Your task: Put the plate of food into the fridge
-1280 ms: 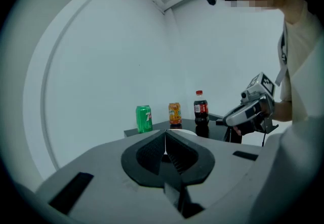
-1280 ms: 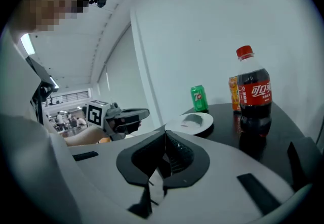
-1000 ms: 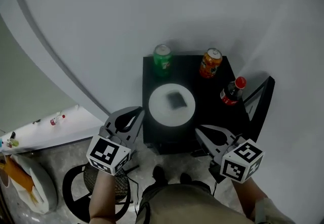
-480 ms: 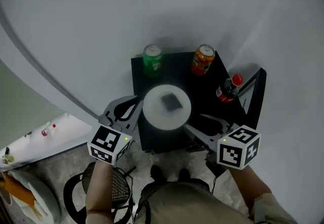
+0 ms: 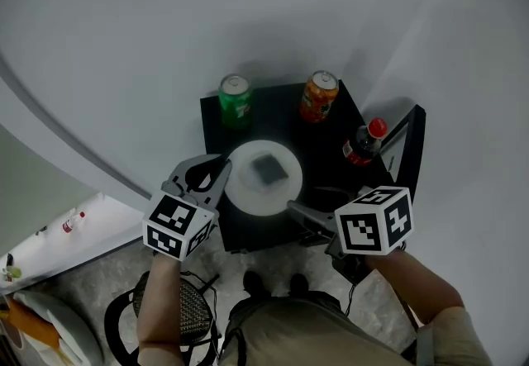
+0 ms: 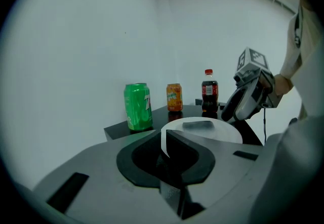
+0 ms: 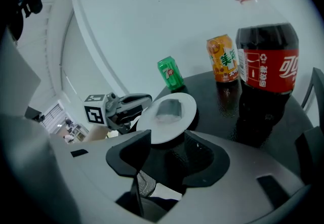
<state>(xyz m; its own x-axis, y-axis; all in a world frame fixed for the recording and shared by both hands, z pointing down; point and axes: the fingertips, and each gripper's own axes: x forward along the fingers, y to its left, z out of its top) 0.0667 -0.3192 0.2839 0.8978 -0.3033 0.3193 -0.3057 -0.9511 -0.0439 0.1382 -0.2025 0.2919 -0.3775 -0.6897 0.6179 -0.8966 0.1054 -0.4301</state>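
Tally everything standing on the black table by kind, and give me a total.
Cans: 2 (green can, orange can)
Bottles: 1 (cola bottle)
Plates: 1 (white plate)
Food: 1 (dark piece of food on the plate)
Total: 5

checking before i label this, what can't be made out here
Head view: food on the plate too small and blurred to name.
Left gripper view: left tool hides the plate's near rim.
Right gripper view: right tool hides the bottle's base.
No view shows the fridge.
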